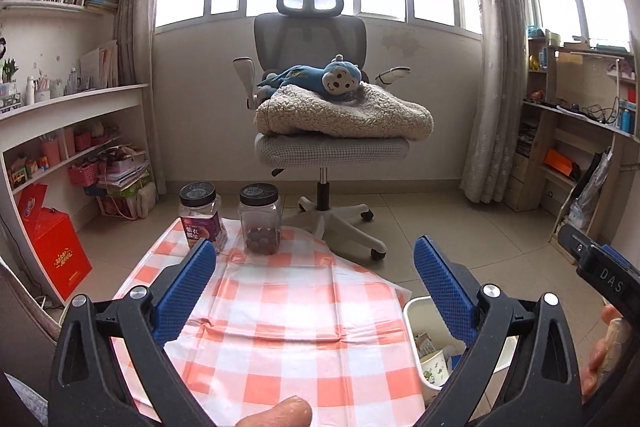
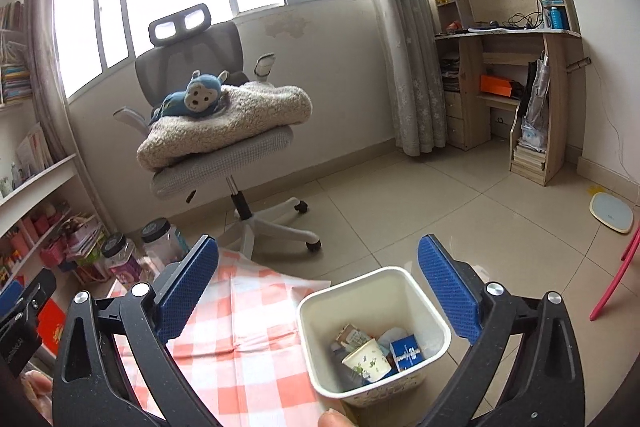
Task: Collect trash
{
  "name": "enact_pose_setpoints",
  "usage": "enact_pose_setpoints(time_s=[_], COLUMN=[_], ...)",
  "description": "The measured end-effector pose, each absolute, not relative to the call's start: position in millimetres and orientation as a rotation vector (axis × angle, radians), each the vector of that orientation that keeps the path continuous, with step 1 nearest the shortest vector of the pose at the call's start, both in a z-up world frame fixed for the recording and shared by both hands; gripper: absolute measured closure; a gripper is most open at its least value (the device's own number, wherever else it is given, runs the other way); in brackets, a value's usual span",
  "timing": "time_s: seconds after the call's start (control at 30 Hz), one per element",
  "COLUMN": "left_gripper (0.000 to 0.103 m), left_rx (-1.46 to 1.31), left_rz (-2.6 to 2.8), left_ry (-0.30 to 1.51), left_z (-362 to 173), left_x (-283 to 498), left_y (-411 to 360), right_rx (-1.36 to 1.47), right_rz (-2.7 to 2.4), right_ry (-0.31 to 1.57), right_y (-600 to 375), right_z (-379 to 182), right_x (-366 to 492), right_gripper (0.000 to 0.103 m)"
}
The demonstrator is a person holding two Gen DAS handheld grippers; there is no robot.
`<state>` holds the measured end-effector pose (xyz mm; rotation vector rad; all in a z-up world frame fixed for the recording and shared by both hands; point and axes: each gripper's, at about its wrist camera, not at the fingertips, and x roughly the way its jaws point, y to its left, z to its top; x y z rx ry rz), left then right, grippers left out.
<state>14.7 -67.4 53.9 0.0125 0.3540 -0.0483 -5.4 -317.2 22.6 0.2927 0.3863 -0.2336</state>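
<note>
A small white bin (image 2: pixel 438 333) stands on the floor beside the checked tablecloth (image 2: pixel 240 327). Inside it lie a paper cup (image 2: pixel 366 359), a blue carton (image 2: pixel 406 351) and other scraps. My right gripper (image 2: pixel 318 291) hangs above and behind the bin, open, nothing between its blue pads. My left gripper (image 1: pixel 316 291) is open over the orange-and-white tablecloth (image 1: pixel 280 315), also empty. The bin's rim (image 1: pixel 412 311) shows at the cloth's right edge in the left wrist view, partly hidden by a finger.
Two dark-lidded jars (image 1: pixel 198 215) (image 1: pixel 260 219) stand at the cloth's far edge. A grey office chair (image 1: pixel 328 147) with a fleece and a blue plush monkey (image 1: pixel 320 79) is behind them. Shelves line the left wall, a wooden desk (image 2: pixel 520 67) the right.
</note>
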Motion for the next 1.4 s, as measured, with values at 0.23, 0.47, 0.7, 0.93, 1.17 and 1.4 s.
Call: enact_pose_setpoints(time_s=[0.23,0.47,0.7,0.93,1.17,1.4], left_gripper=[0.007,0.007,0.007,0.007,0.007,0.007], left_rx=[-0.035,-0.015,0.047,-0.032,-0.019,-0.047], left_rz=[0.042,0.089,0.099,0.073,0.067,0.045], left_ry=[0.355,0.423,0.478,0.54,0.544,0.541], left_z=[23,3,-13,-19,-22,-21], left_x=[14,31,35,43,44,47], left_y=[-19,1,-9,-4,-13,-16], right_rx=[0.143,0.033,-0.007,0.006,0.042,0.017], right_rz=[-0.226,-0.201,-0.205,-0.191,-0.18,-0.184], right_ry=[0.384,0.444,0.426,0.444,0.464,0.45], right_y=[-264,-221,-204,-206,-213,-210], right_z=[2,-16,-19,-20,-22,-21], right_x=[6,27,31,33,35,33], right_gripper=[0.007,0.007,0.007,0.007,0.007,0.007])
